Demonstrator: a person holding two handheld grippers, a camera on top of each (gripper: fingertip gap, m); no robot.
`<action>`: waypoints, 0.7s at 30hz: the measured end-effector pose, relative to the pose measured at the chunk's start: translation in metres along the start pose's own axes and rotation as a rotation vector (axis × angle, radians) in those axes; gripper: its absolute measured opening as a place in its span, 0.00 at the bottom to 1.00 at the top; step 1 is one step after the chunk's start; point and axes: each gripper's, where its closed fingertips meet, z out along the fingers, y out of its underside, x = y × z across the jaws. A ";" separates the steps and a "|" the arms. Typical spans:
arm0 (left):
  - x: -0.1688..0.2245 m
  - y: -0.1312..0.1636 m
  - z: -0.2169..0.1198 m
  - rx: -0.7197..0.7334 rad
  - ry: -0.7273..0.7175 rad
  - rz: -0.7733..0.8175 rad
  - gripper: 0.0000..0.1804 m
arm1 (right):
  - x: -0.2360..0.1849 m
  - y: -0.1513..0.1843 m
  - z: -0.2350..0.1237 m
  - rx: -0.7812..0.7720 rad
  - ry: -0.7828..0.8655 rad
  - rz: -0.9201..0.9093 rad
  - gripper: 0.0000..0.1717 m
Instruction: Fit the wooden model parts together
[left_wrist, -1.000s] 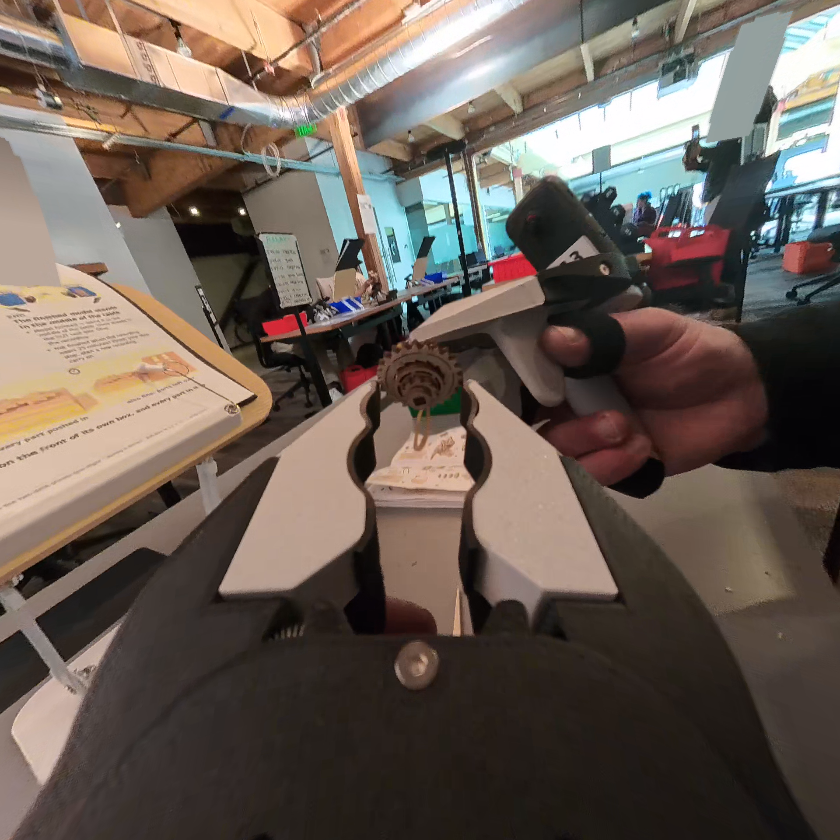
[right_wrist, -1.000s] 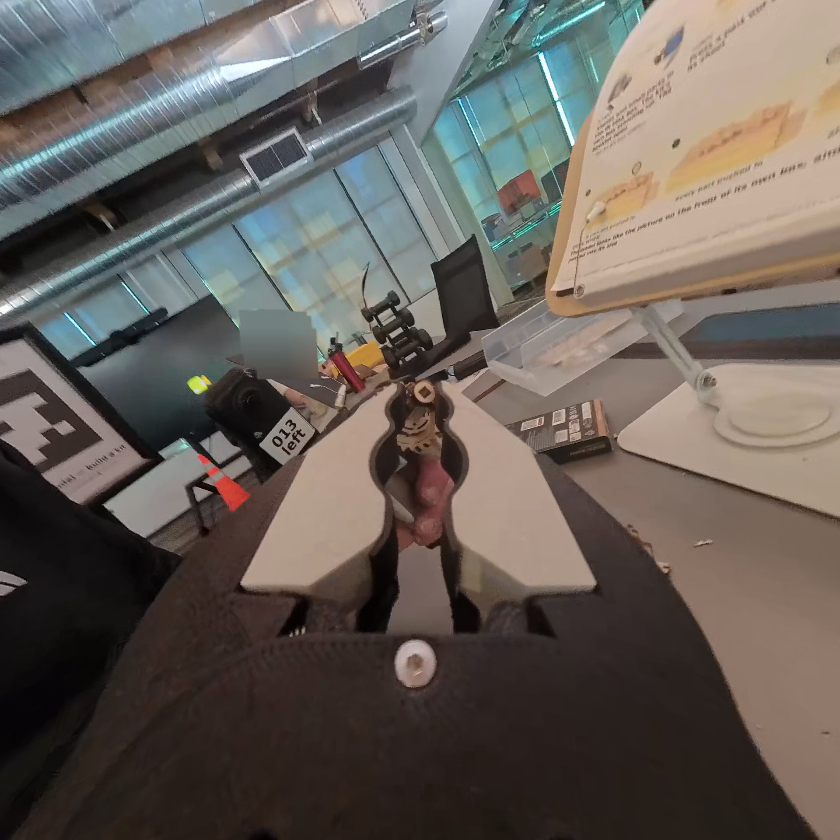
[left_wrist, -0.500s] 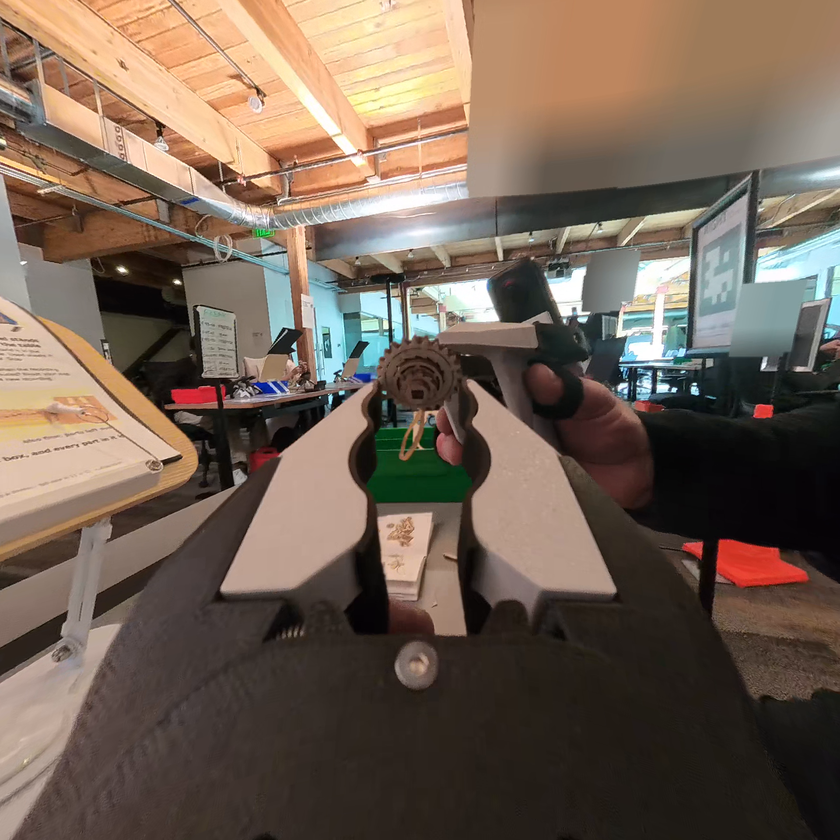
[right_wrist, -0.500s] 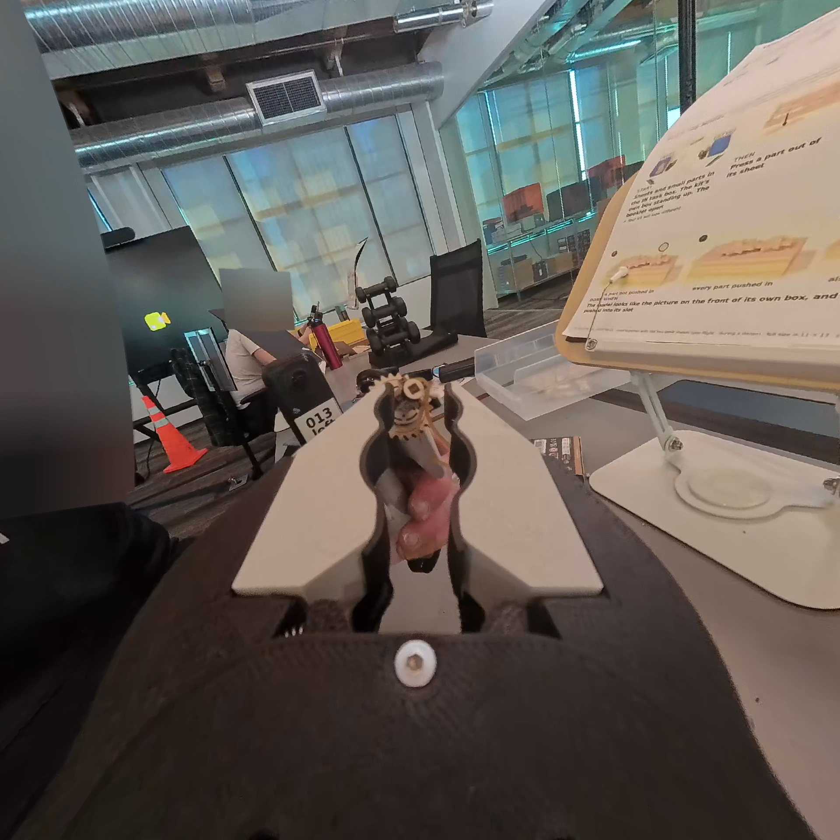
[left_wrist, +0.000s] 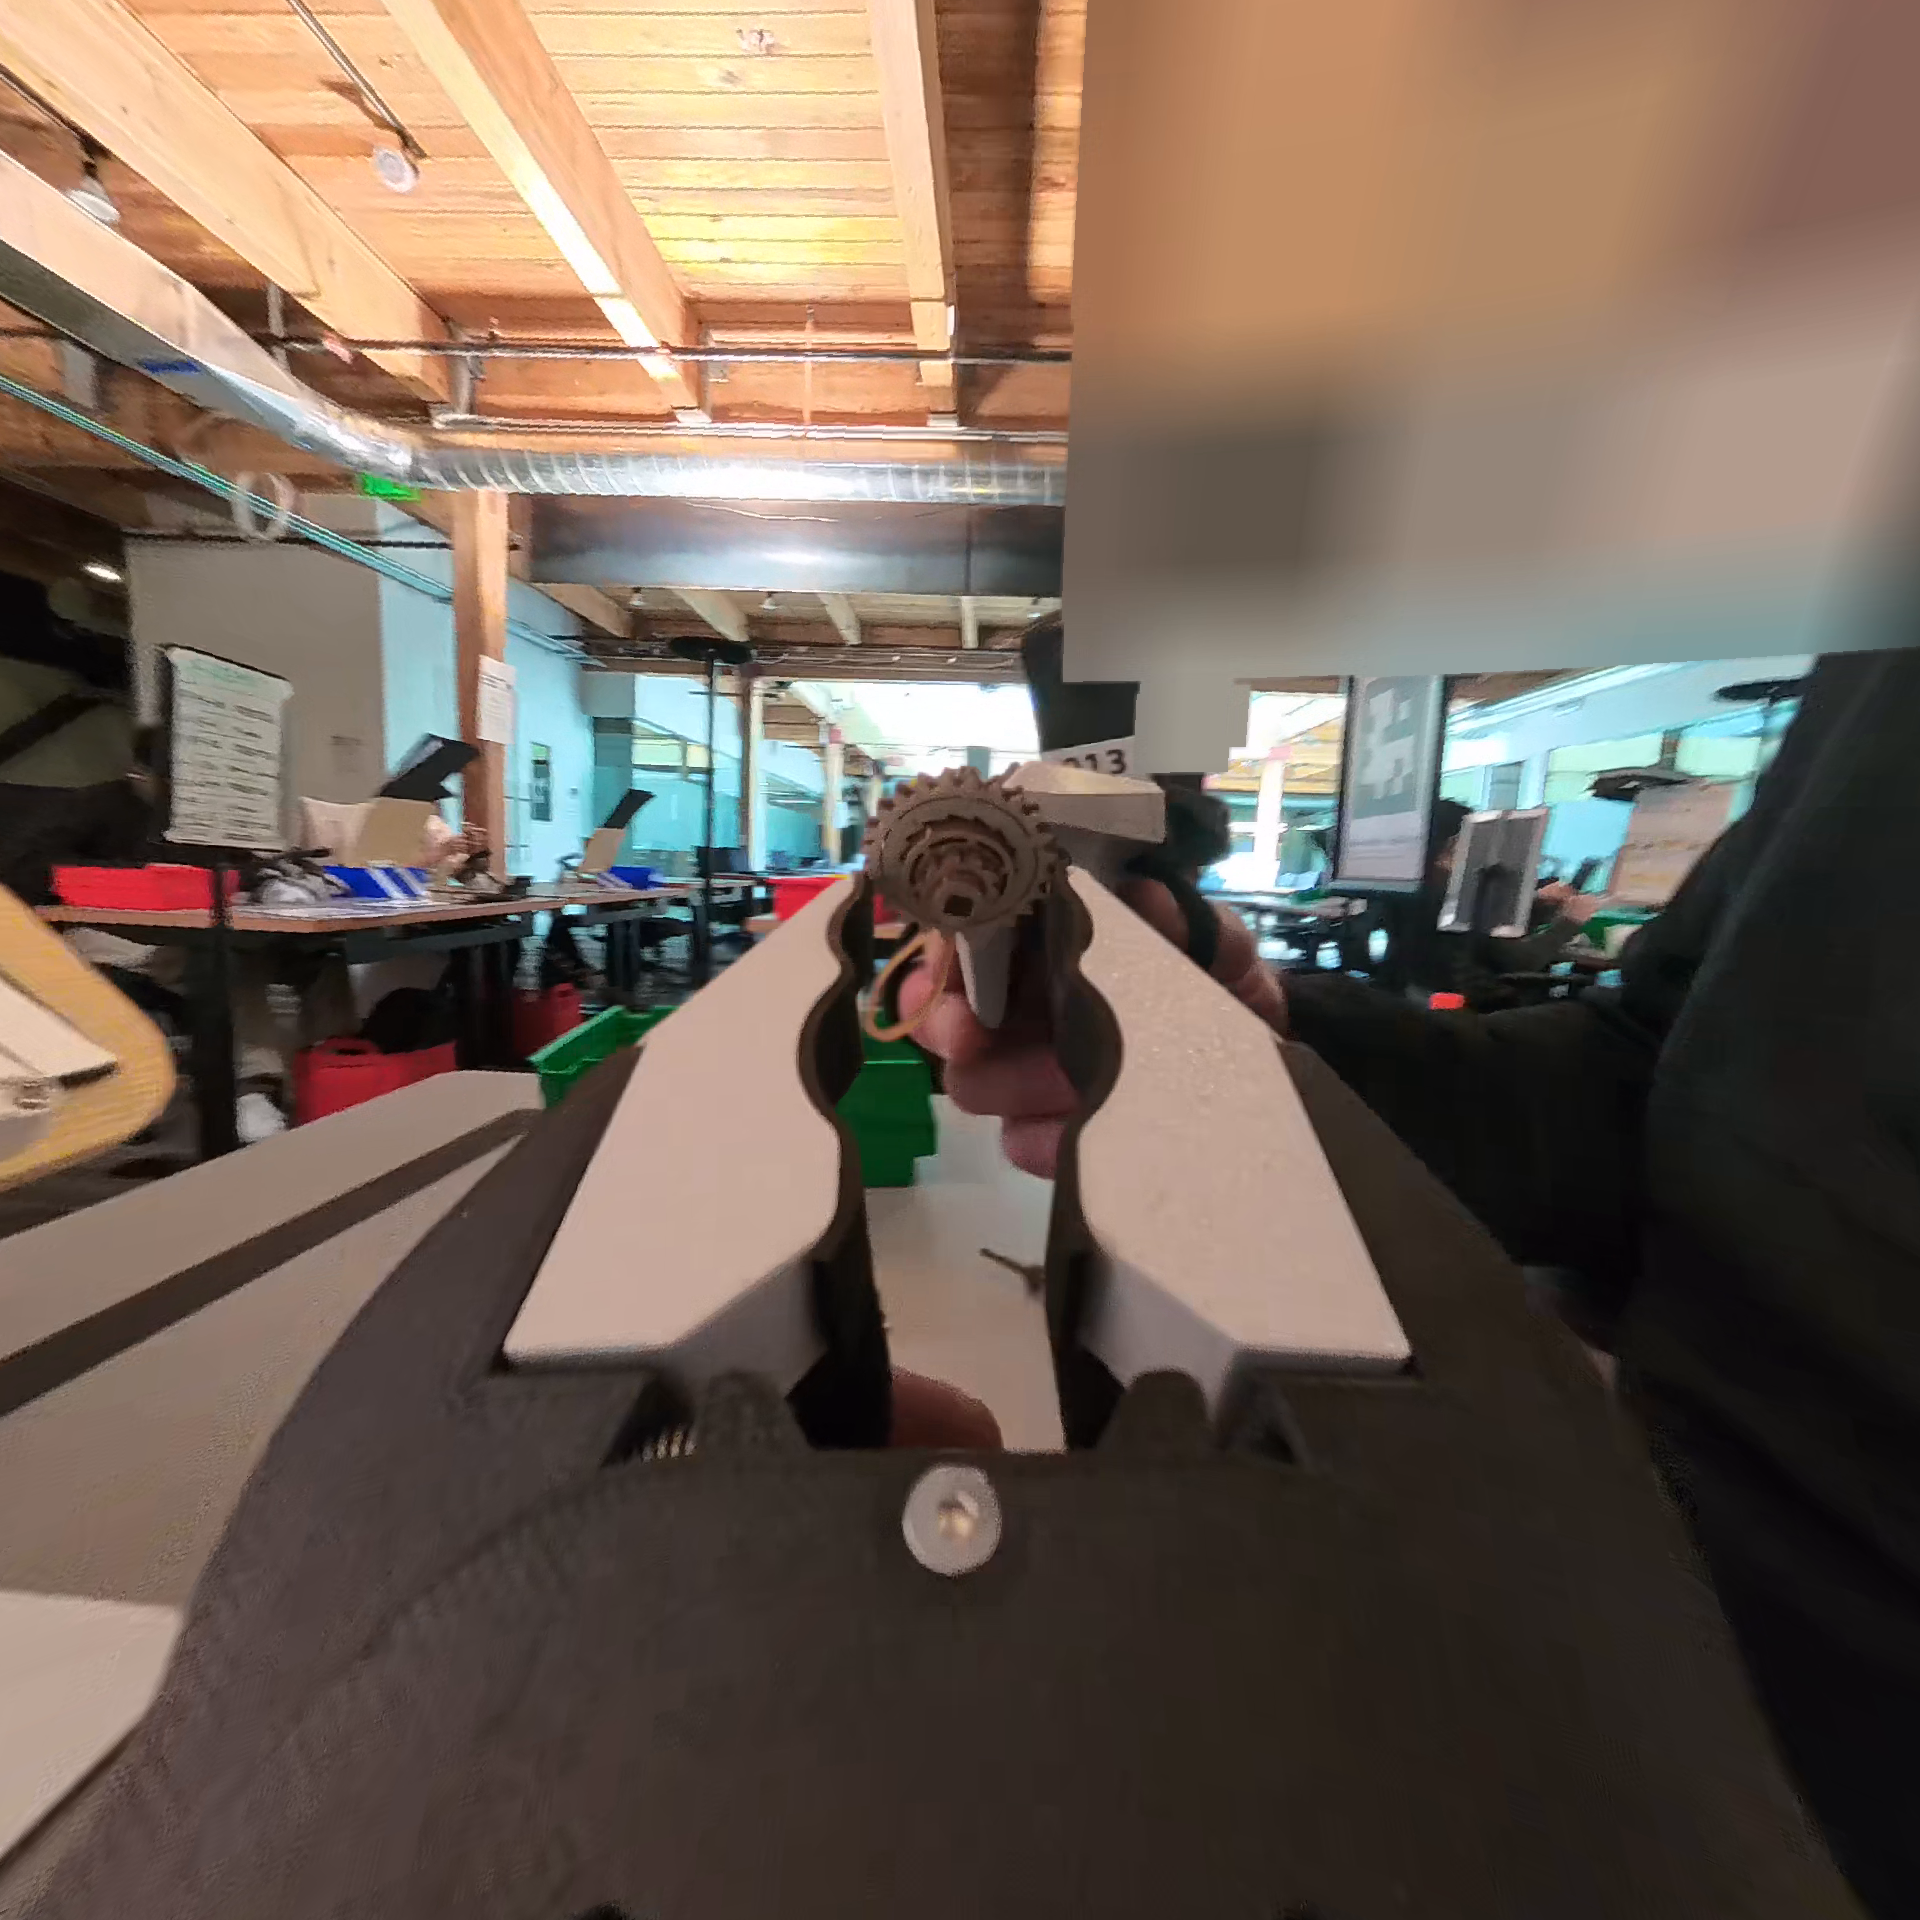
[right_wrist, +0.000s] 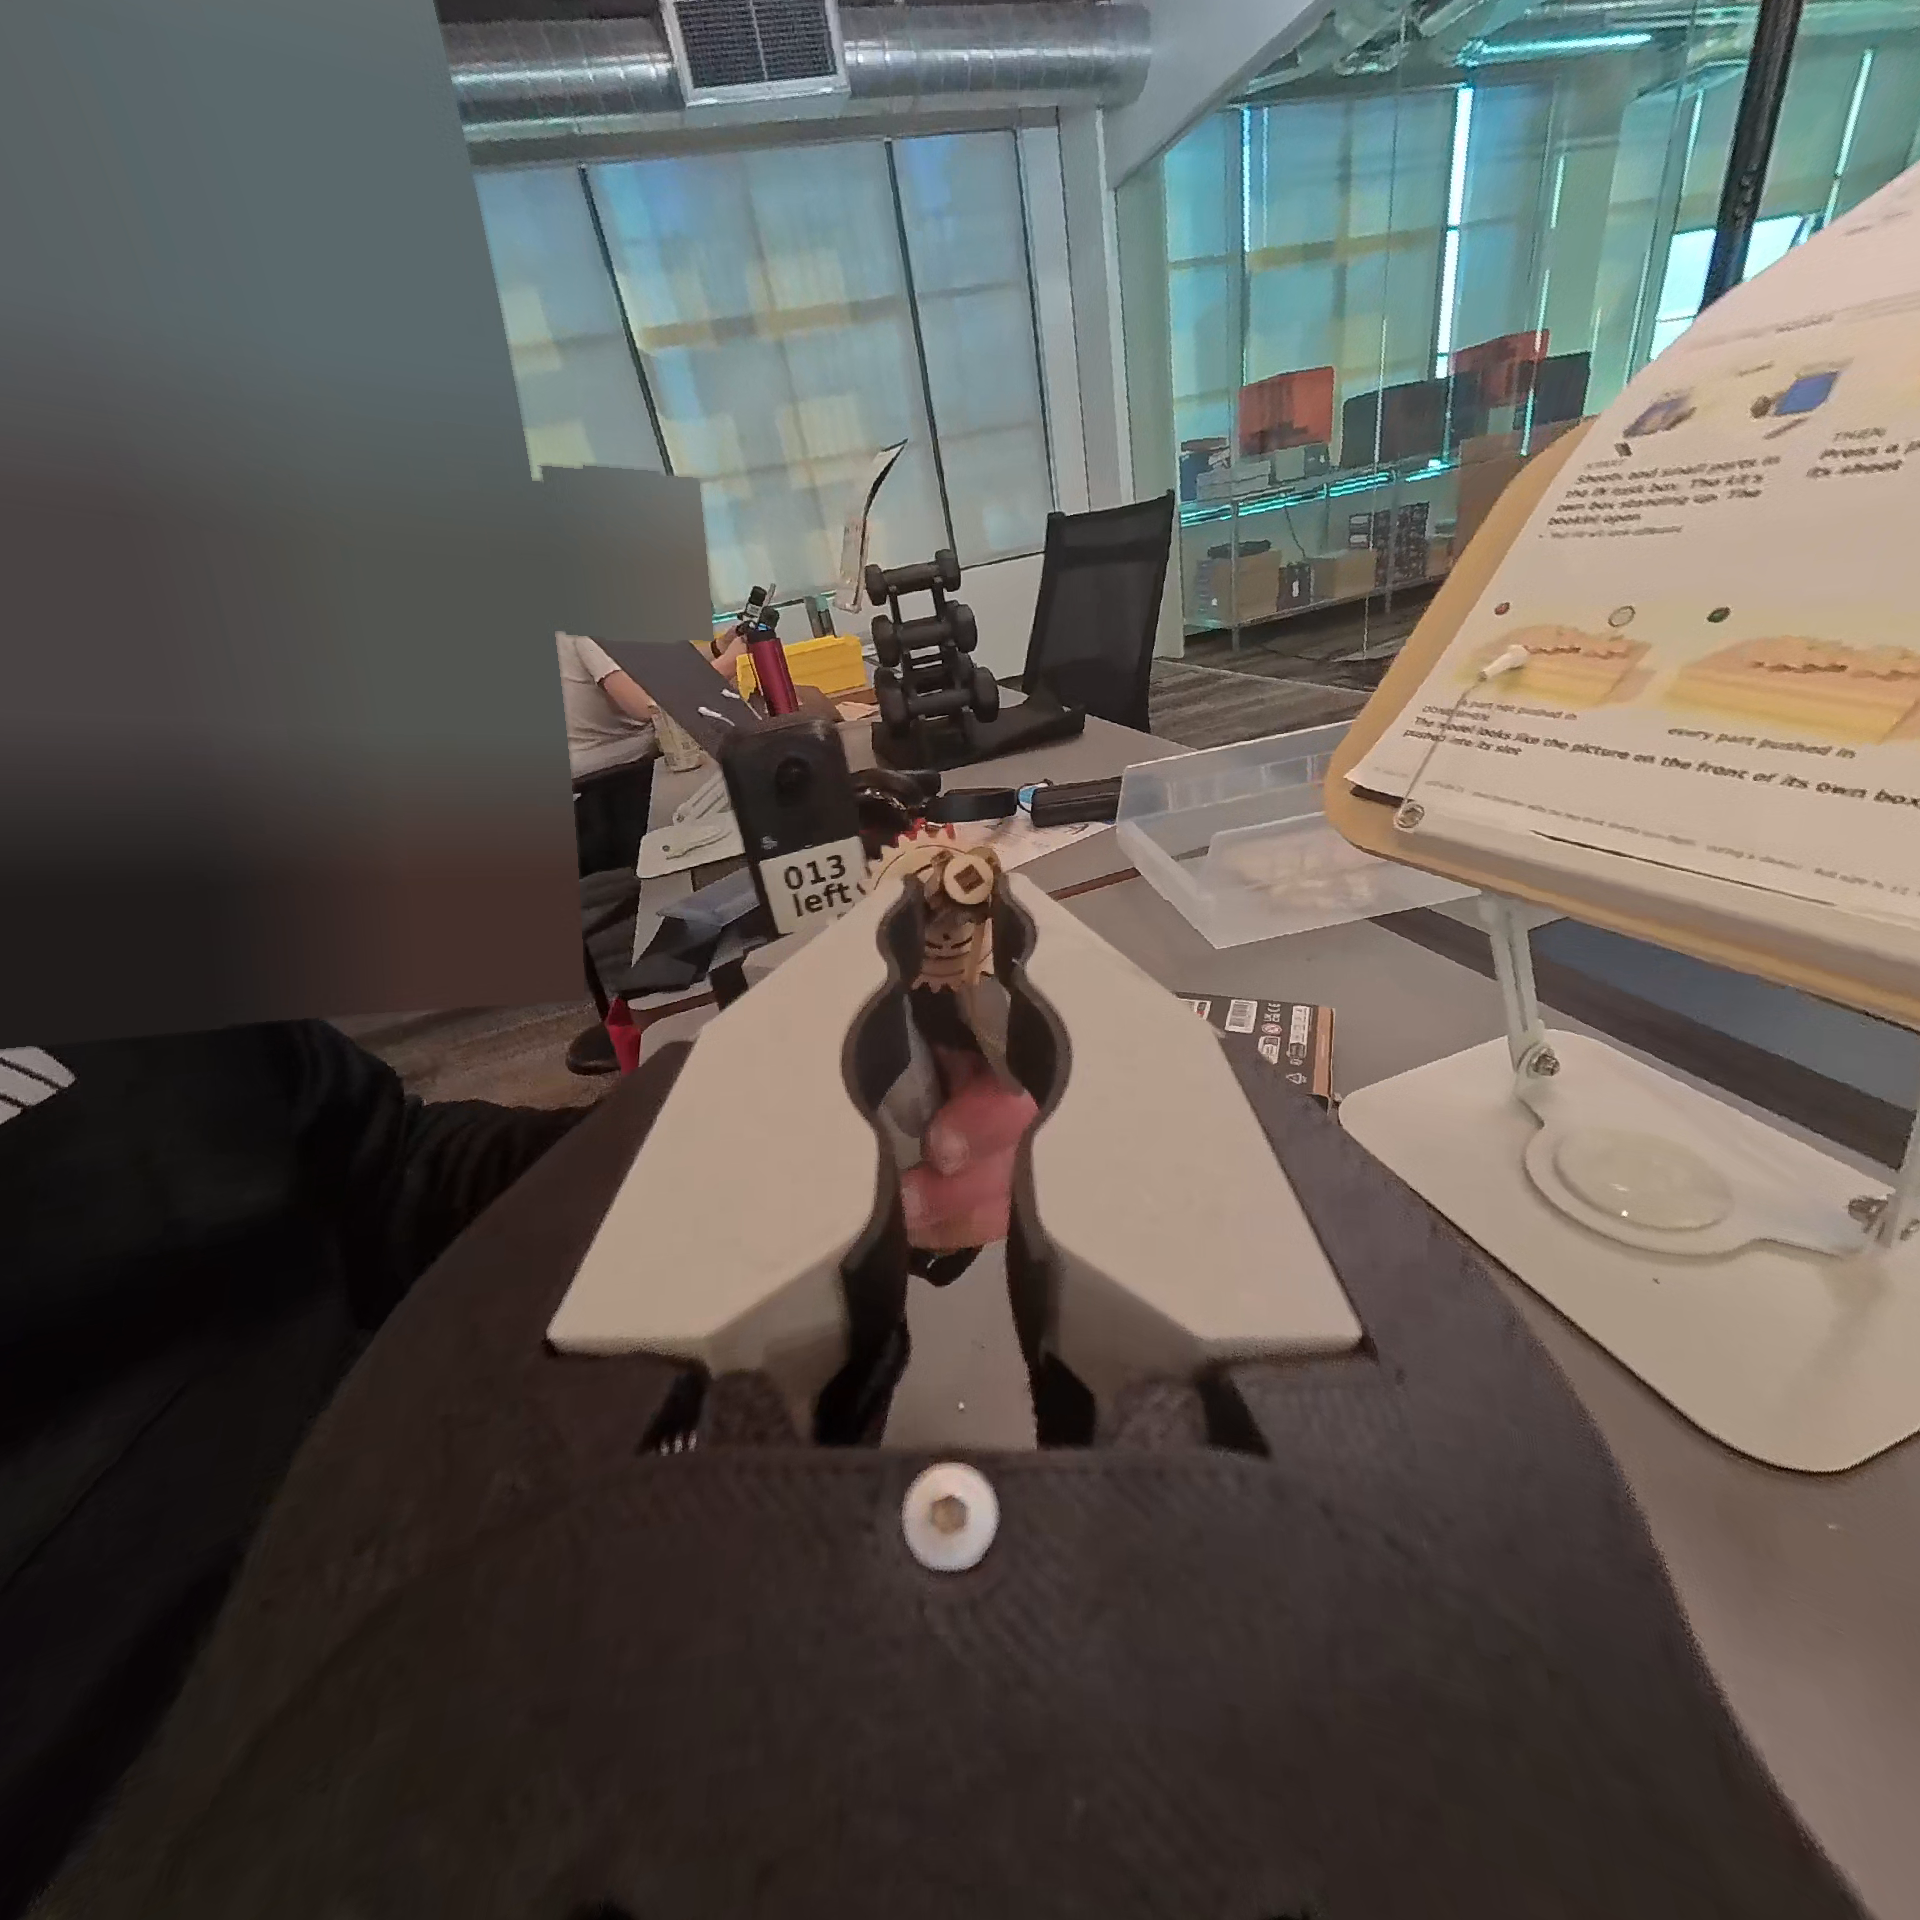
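Note:
In the left wrist view my left gripper (left_wrist: 964, 904) is shut on a brown wooden gear assembly (left_wrist: 961, 857), held up in the air at its fingertips. A tan rubber band loop (left_wrist: 902, 987) hangs under the gears. My right gripper (left_wrist: 1091, 816) faces it from behind the gears, with a hand (left_wrist: 997, 1070) on its grip. In the right wrist view my right gripper (right_wrist: 953, 920) is shut on a small pale wooden gear part (right_wrist: 951, 951) with a square-holed round end (right_wrist: 971, 881). The larger gear (right_wrist: 902, 847) and the left gripper's camera (right_wrist: 790, 790) sit just behind it.
An instruction board (right_wrist: 1683, 644) on a white stand (right_wrist: 1662, 1278) is at the right. A clear plastic tray (right_wrist: 1236, 831) and a dark box (right_wrist: 1273, 1029) lie on the grey table (right_wrist: 1434, 997). Green bins (left_wrist: 883, 1107) stand beyond the table's far edge. The grippers are tip to tip, or close to it.
Both grippers have swung round together, still facing each other with the gears between them. My right jaws have closed tighter on the small gear part. My left grasp is unchanged.

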 end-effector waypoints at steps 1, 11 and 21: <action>0.002 -0.001 0.001 0.006 0.024 -0.036 0.17 | -0.002 -0.001 -0.001 0.000 -0.011 -0.017 0.06; 0.010 -0.002 0.005 0.036 0.102 -0.106 0.17 | -0.007 -0.003 -0.007 -0.013 -0.030 -0.115 0.08; 0.011 0.001 0.005 -0.104 0.029 0.206 0.17 | -0.011 -0.003 -0.009 -0.017 -0.052 -0.121 0.06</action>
